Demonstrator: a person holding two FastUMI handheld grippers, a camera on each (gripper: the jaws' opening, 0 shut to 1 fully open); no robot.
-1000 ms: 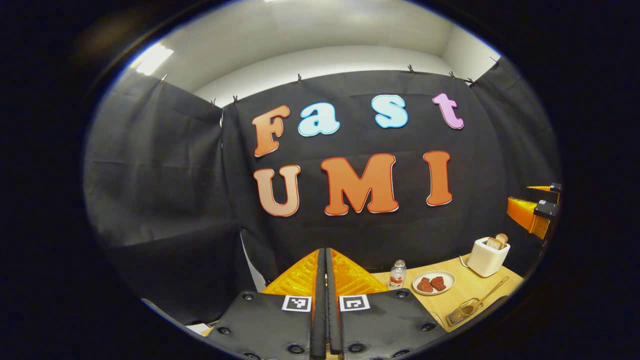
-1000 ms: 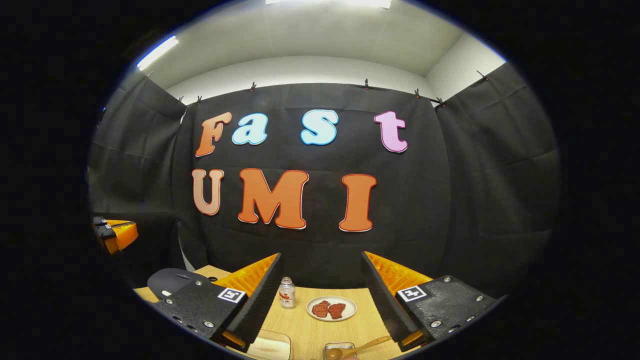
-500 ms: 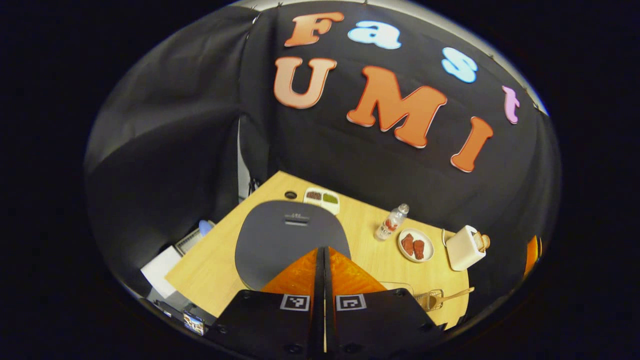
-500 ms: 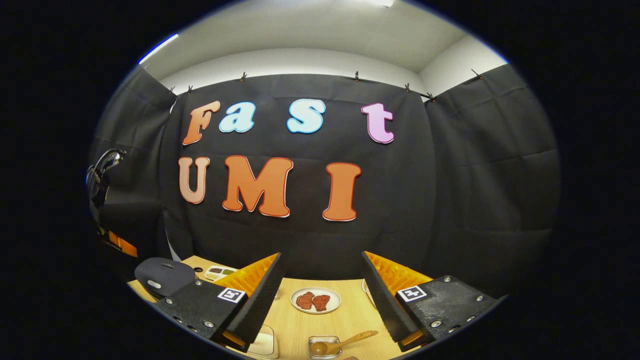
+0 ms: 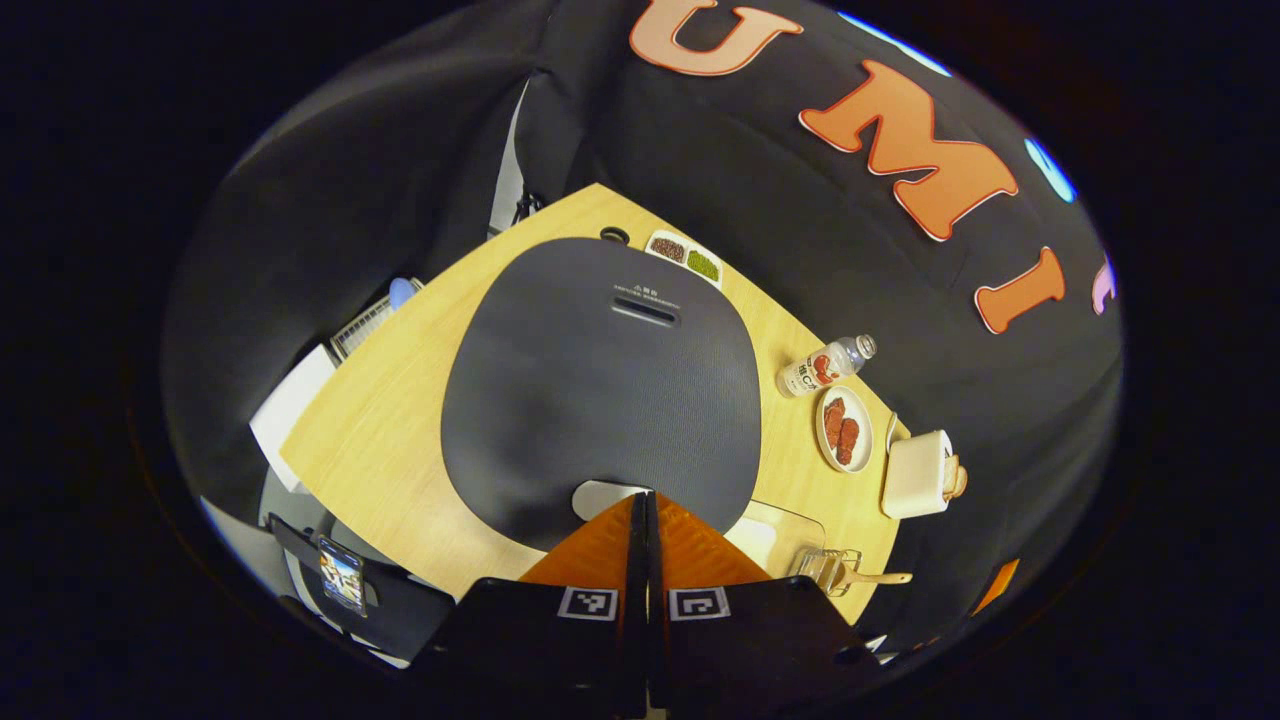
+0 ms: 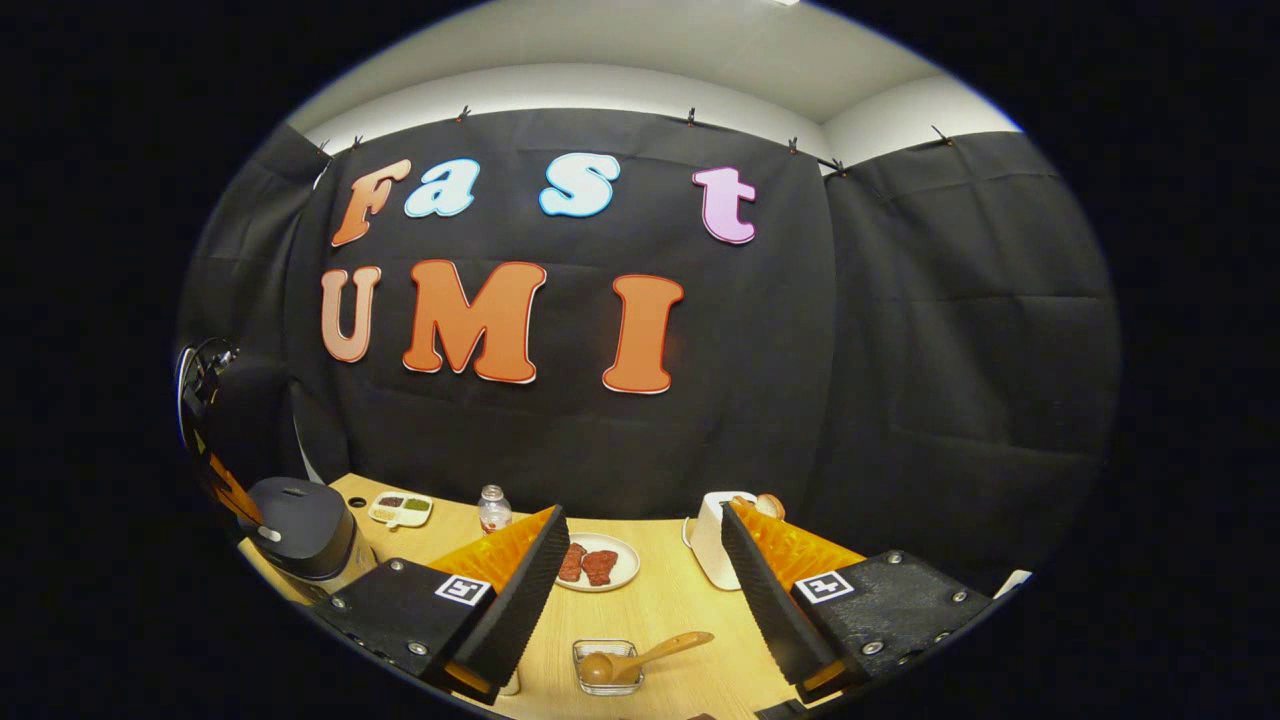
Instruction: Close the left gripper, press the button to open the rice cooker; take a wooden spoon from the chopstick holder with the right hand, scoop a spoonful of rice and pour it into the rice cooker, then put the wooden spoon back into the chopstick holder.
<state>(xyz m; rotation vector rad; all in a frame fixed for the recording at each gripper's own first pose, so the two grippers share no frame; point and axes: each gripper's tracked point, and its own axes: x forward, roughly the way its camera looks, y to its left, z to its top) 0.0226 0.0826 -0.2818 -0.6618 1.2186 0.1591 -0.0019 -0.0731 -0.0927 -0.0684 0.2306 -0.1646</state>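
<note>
Two grippers, and neither holds anything. My left gripper [image 5: 641, 505] has its fingers pressed flat together, tips hanging just over the pale button [image 5: 598, 494] at the near edge of the cooker [image 5: 600, 380]; I cannot tell whether they touch it. The lid is down. My right gripper [image 6: 640, 545] is spread wide — between its fingers, nearest me, lies the spoon [image 6: 640, 658], bowl resting in the clear glass holder [image 6: 607, 667] and handle slanting out to the right. A clear tub [image 5: 780, 528] sits on the table [image 5: 390, 420] beside the cooker. Farther off come a plate [image 6: 600, 563] of red pieces and a white toaster [image 6: 708, 540] — then a bottle [image 6: 492, 509] and a small two-part dish [image 6: 400, 508] by the wall.
</note>
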